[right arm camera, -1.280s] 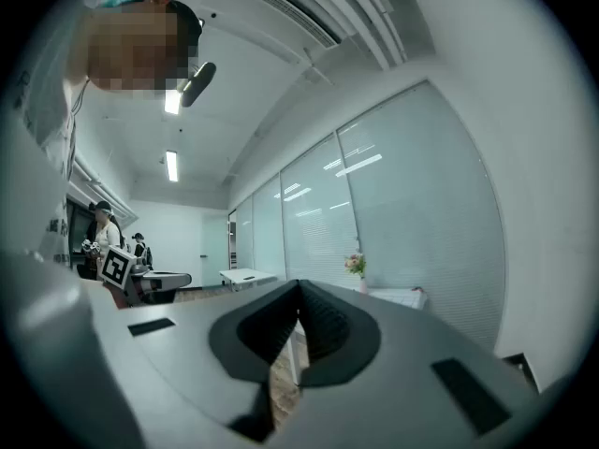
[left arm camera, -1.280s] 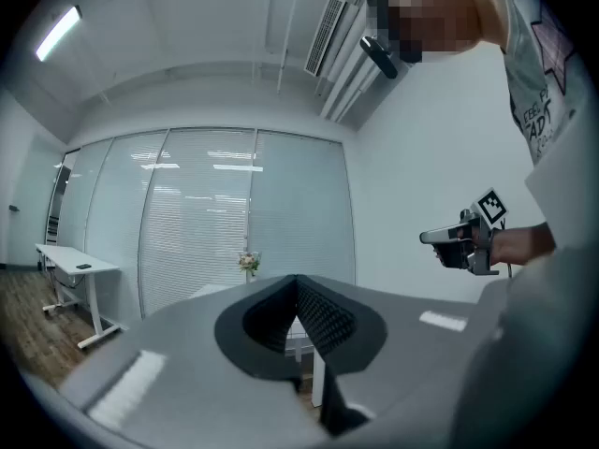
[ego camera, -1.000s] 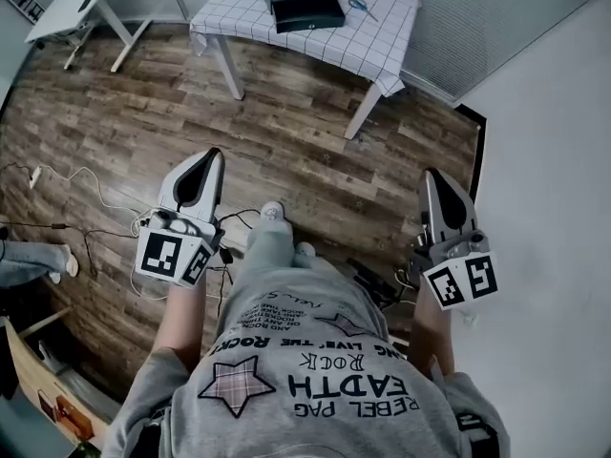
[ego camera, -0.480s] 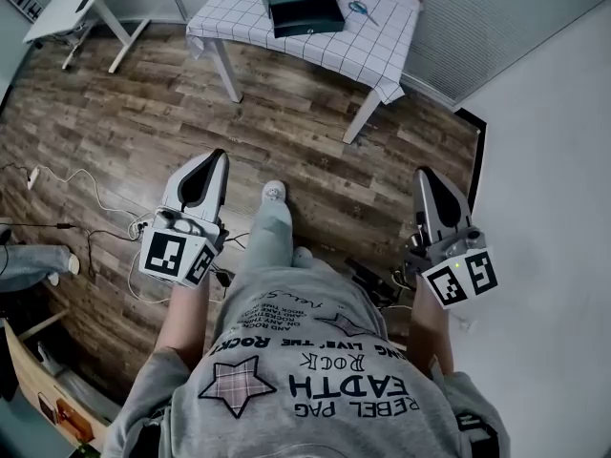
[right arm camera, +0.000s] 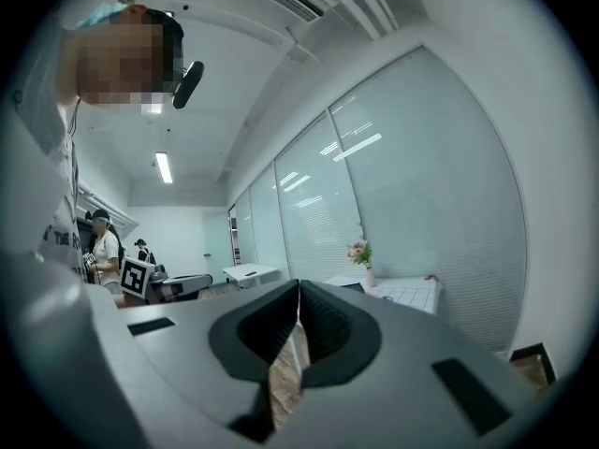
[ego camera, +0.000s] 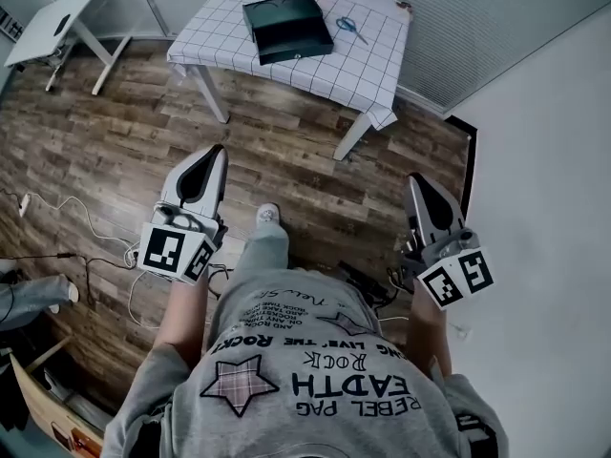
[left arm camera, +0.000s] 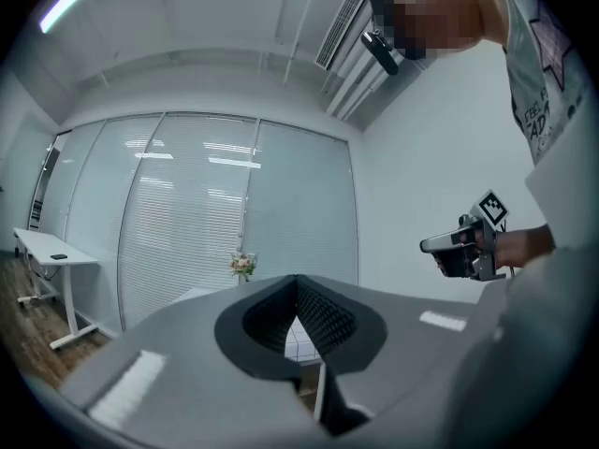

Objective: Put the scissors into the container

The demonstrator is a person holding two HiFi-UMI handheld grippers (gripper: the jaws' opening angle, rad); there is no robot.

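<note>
The left gripper [ego camera: 215, 153] points level over the wooden floor [ego camera: 115, 141]. Its jaws are closed together with nothing between them. Ahead stands a table [ego camera: 368, 70] with a checked cloth. The black container [ego camera: 286, 27] sits on it, and the scissors [ego camera: 350, 29] lie on the cloth just right of the container, not touching it. The right gripper [ego camera: 413, 181] also points level, jaws pressed together and empty, well short of the table.

Open wood floor [ego camera: 286, 151] before table [ego camera: 377, 65], cables [ego camera: 95, 225] low left, wall [ego camera: 544, 160] seemingly close right
</note>
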